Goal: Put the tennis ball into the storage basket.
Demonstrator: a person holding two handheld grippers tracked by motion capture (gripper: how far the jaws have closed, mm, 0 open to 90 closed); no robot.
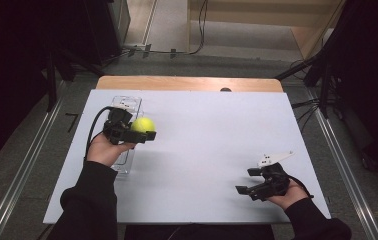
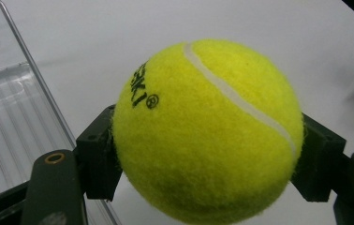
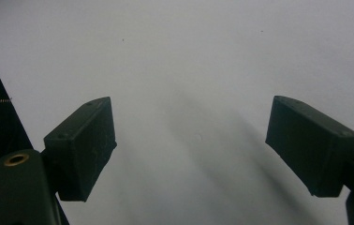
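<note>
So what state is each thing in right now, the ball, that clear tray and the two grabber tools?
Ball: clamped between the left gripper's jaws, held off the table.
Left gripper: shut on the ball, beside the tray.
Right gripper: open, nothing between its jaws, over bare table.
Tray: clear plastic, flat on the table; looks empty where it shows.
Table: white top, flat.

tennis ball (image 2: 203, 131), partial black print "SKI", ® mark

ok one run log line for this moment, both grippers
left gripper: shut on tennis ball | right gripper: open | clear tray: under left hand
</note>
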